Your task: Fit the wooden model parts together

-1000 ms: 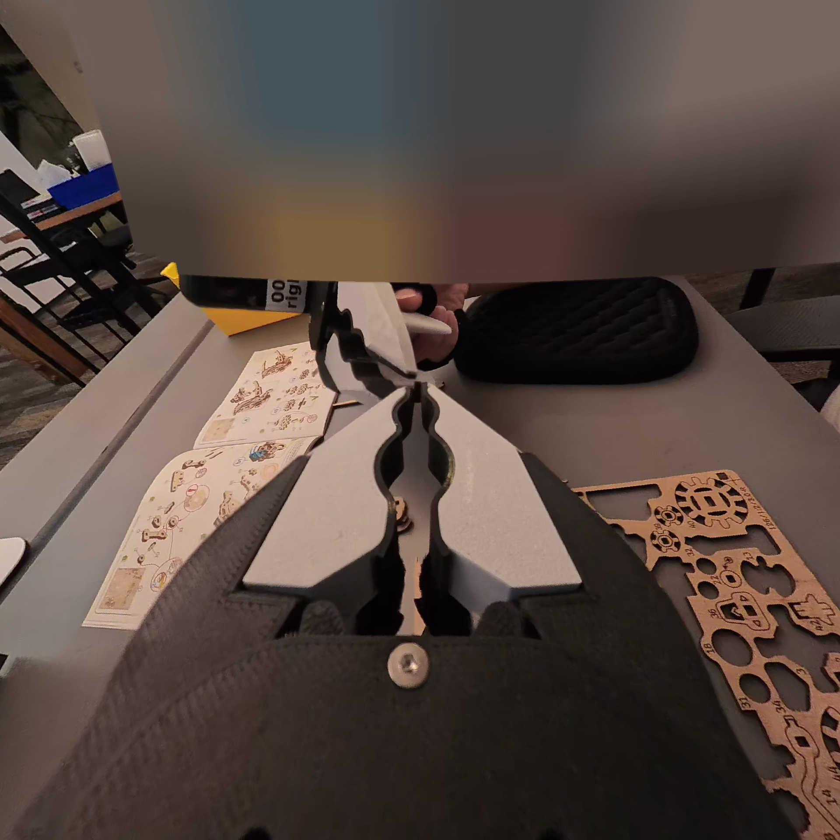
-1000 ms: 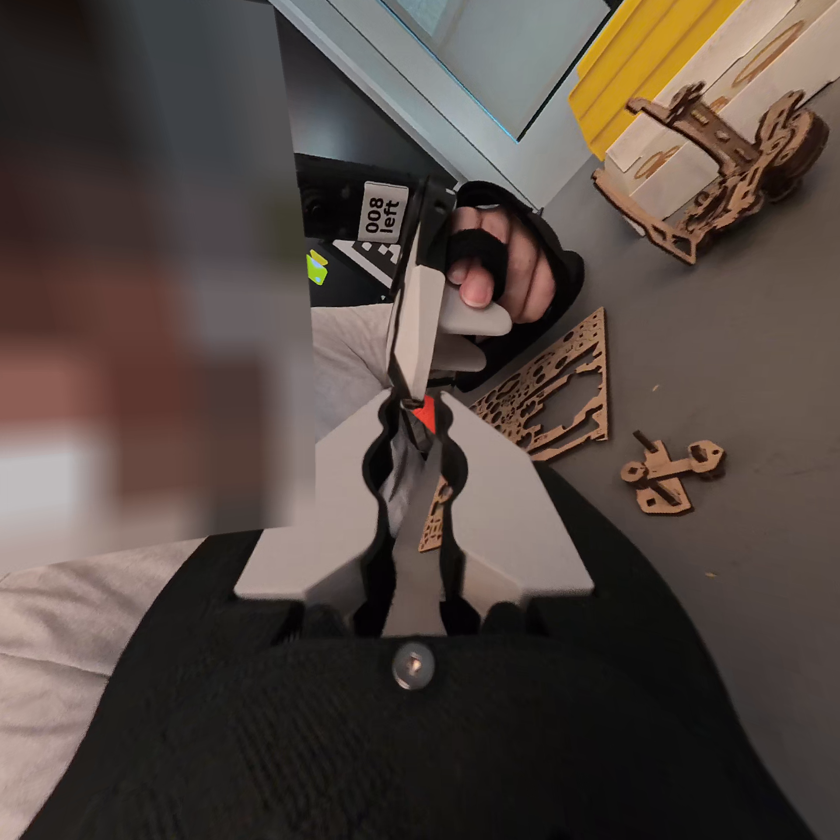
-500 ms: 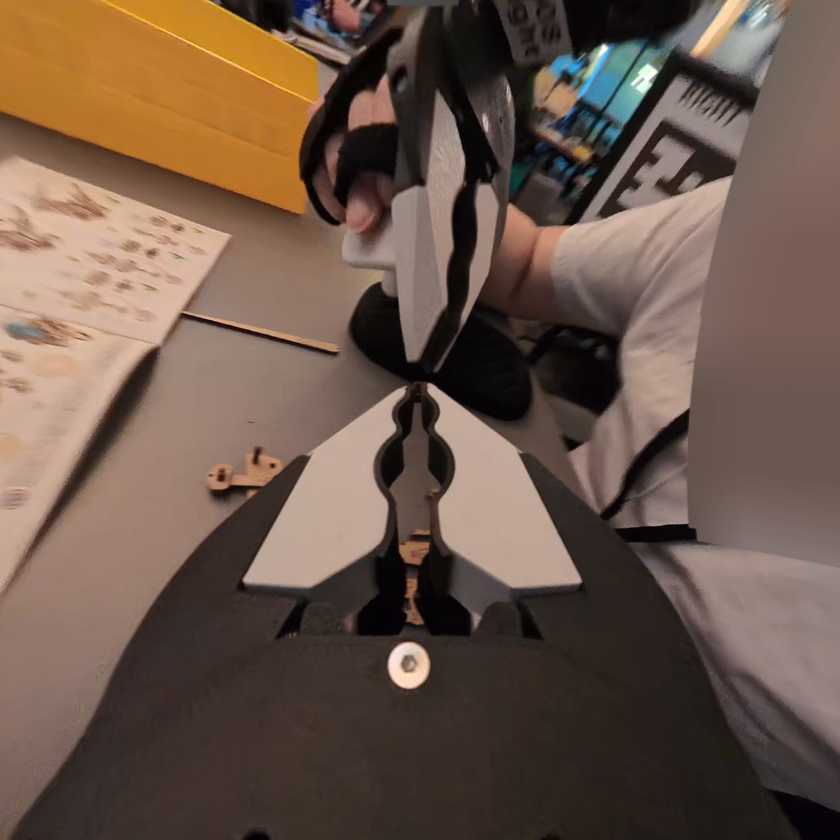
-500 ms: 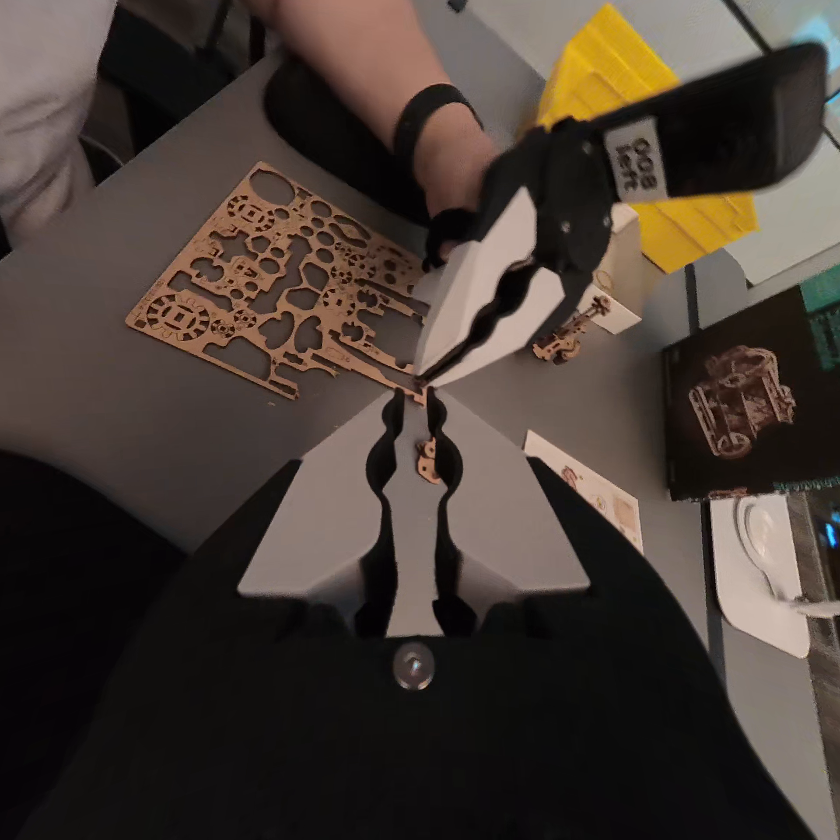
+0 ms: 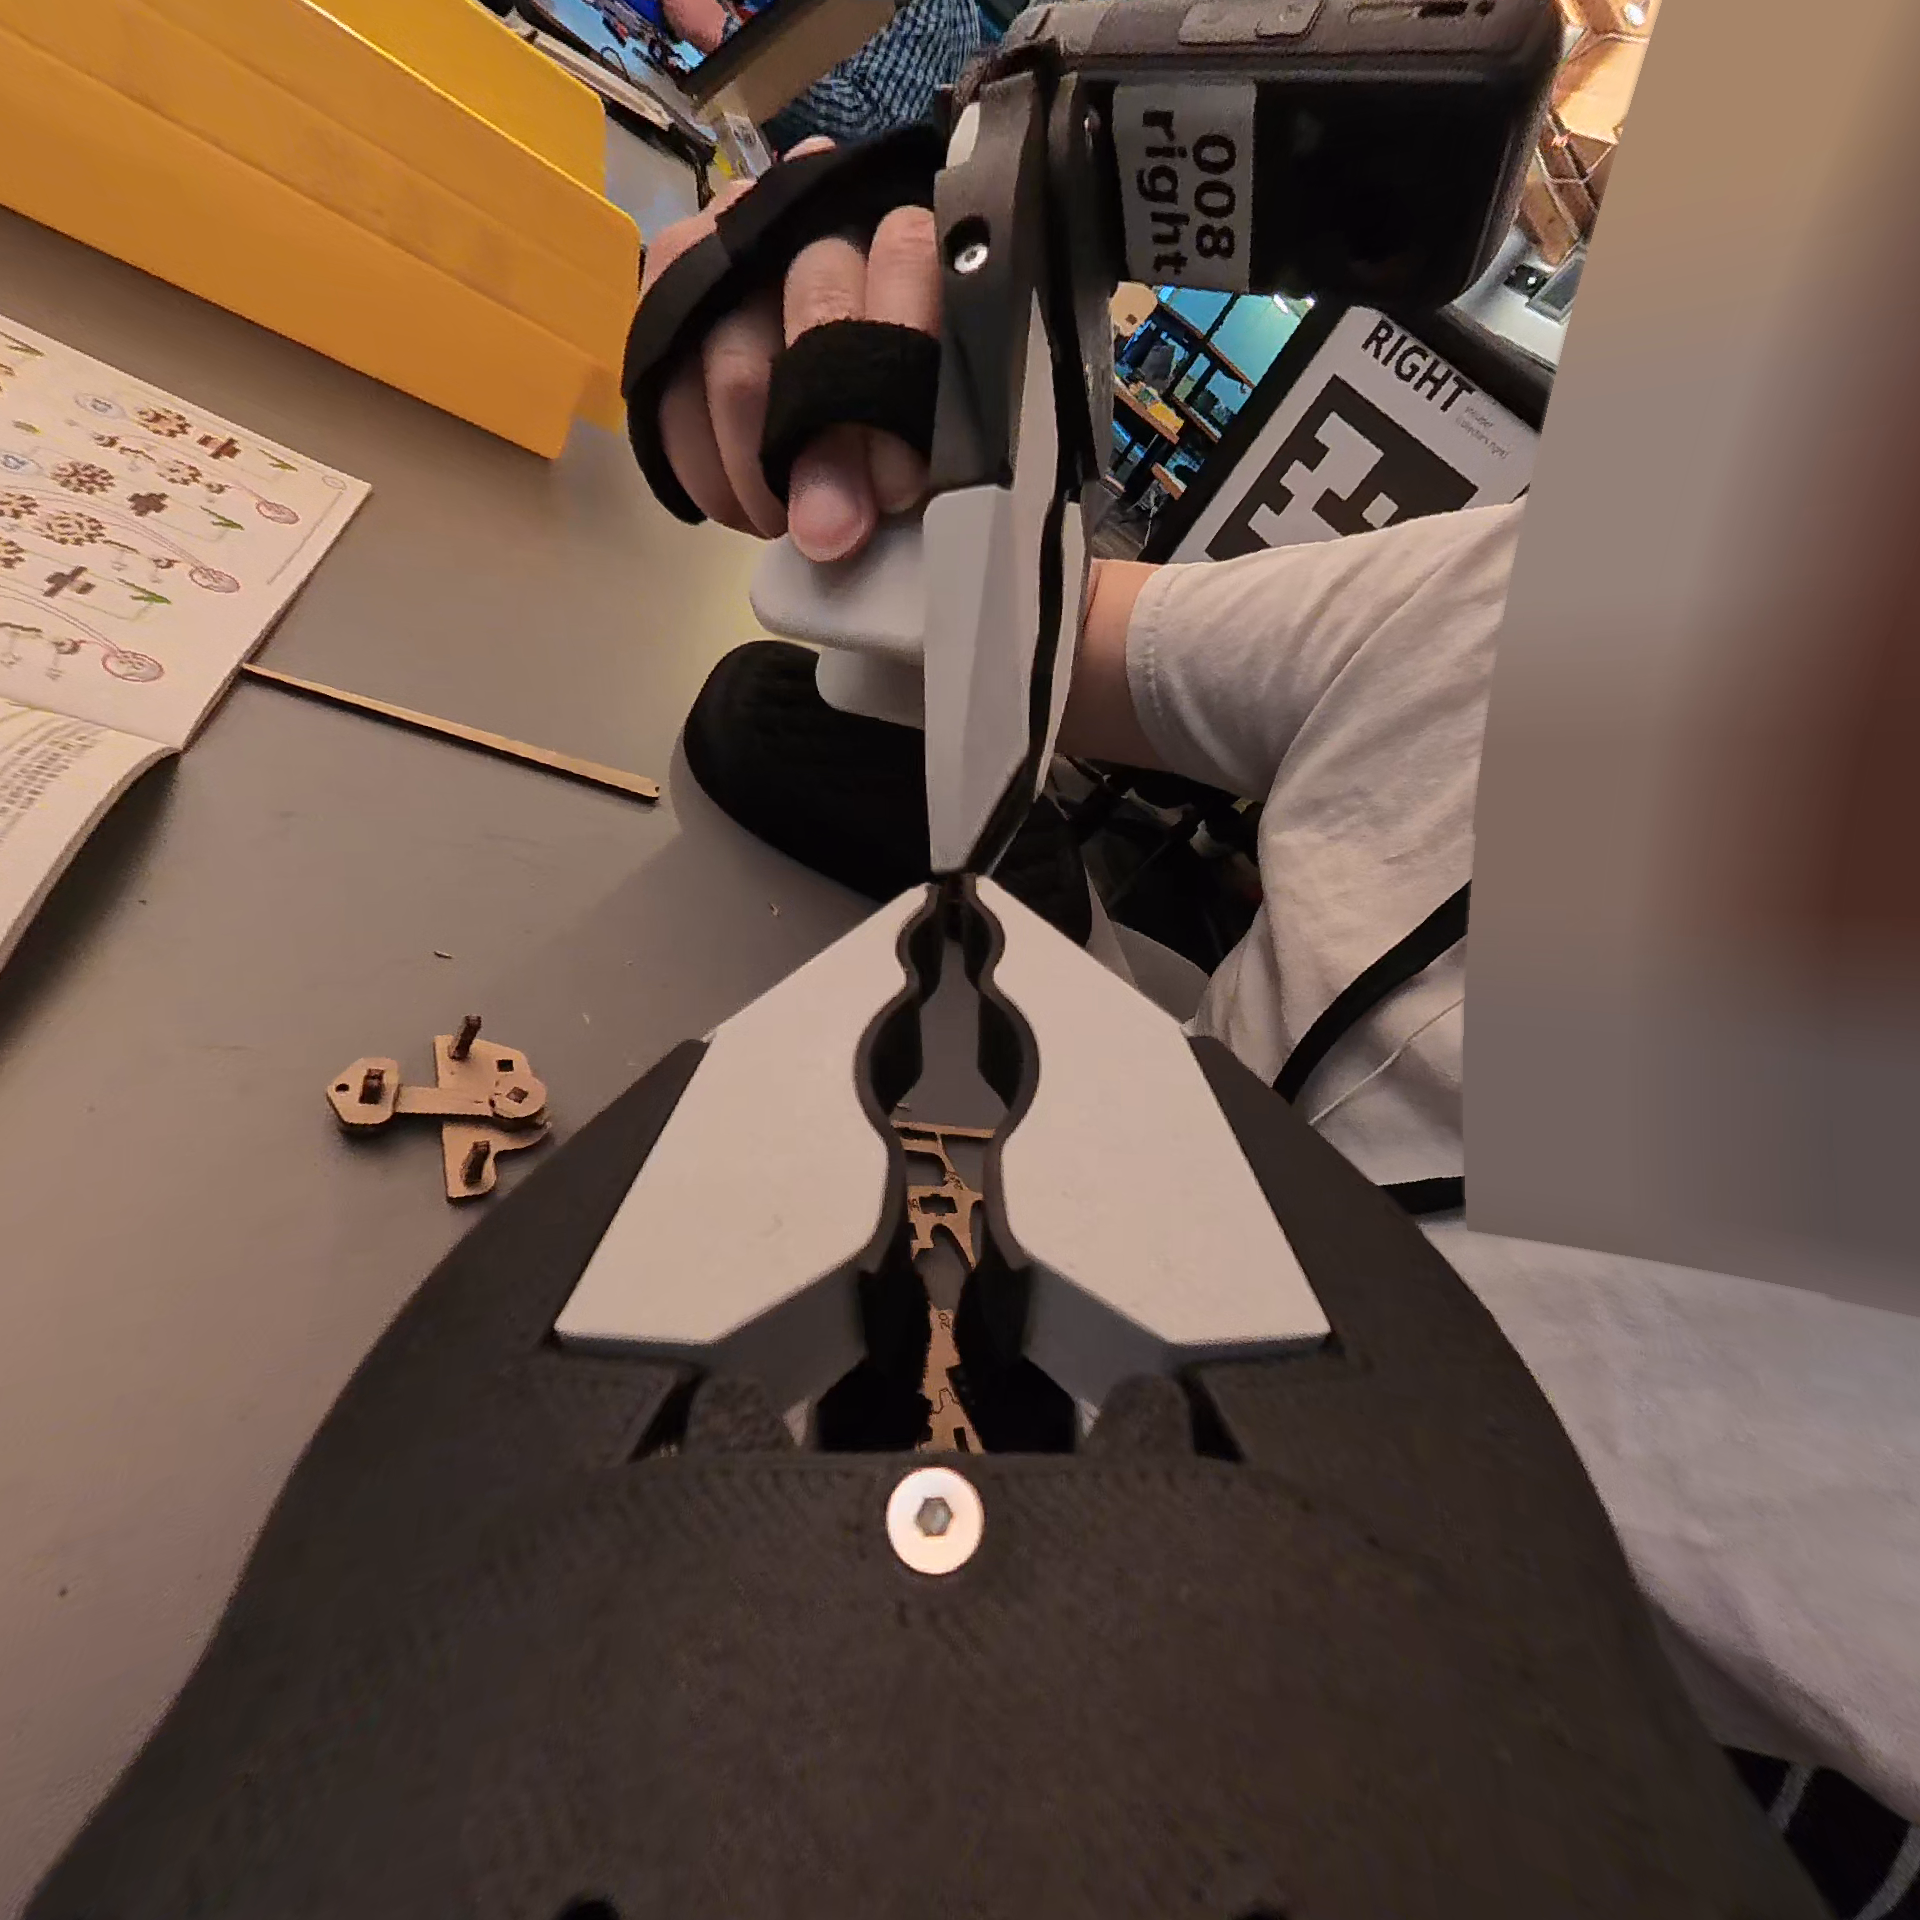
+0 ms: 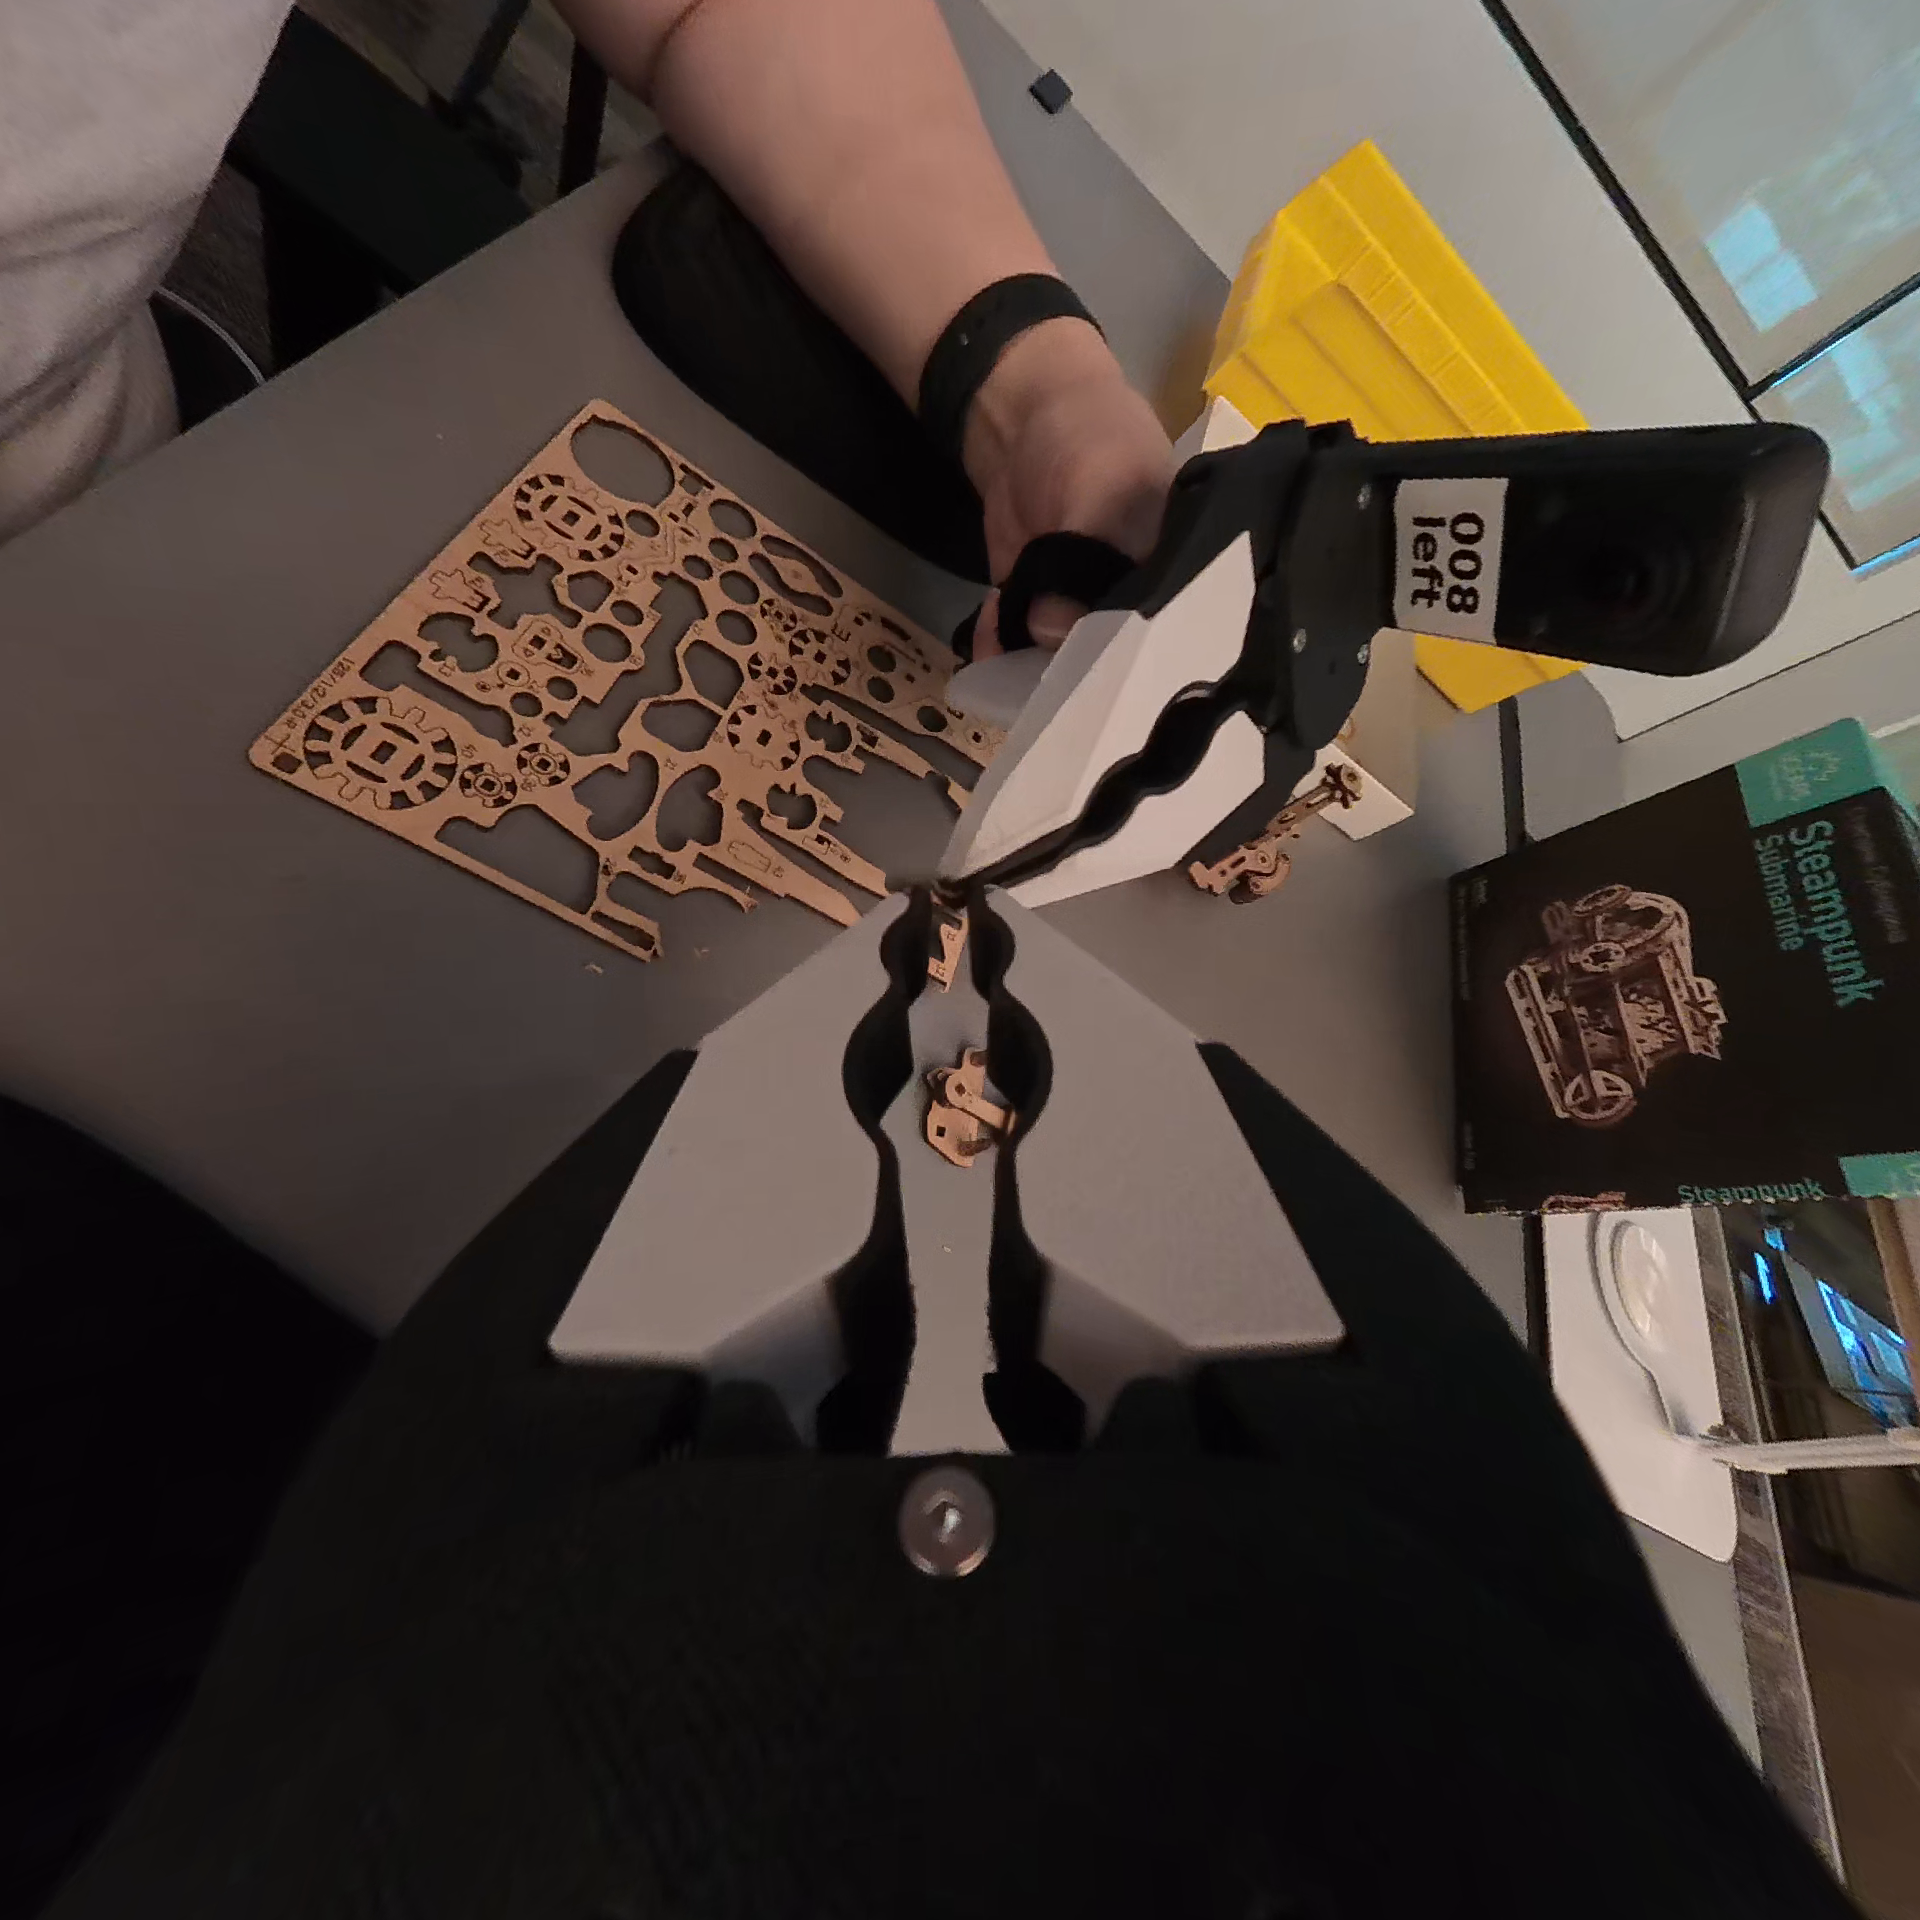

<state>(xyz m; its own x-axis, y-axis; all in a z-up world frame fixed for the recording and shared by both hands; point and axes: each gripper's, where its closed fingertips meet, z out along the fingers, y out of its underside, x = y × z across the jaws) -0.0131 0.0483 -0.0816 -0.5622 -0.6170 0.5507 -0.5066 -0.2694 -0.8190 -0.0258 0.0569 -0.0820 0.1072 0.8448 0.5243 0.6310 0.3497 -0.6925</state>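
Note:
My left gripper point(image 5: 951, 888) and right gripper point(image 6: 940, 891) meet tip to tip above the grey table, both pinched shut. A small tan wooden piece point(image 6: 943, 937) sits right at the joined tips; how much of it each gripper holds is hidden. The right gripper point(image 5: 964, 862) comes down from above in the left wrist view. The left gripper point(image 6: 961, 868) comes in from the upper right in the right wrist view. A small wooden sub-assembly point(image 5: 442, 1101) lies on the table below; it also shows in the right wrist view point(image 6: 966, 1112).
A punched-out wooden parts sheet point(image 6: 623, 707) lies near the person's arm, by a black pad point(image 5: 821, 769). An instruction booklet point(image 5: 125, 540), a thin wooden stick point(image 5: 447, 727) and a yellow bin point(image 5: 312, 208) lie to the left. A black kit box point(image 6: 1683, 997) and a part-built wooden model point(image 6: 1268, 842) stand to the right. The grippers are tip to tip, or close to it.
Both grippers have swung round over the last second and stayed shut. Their tips, a little apart half a second ago, now touch, and the small piece shows at the joint.

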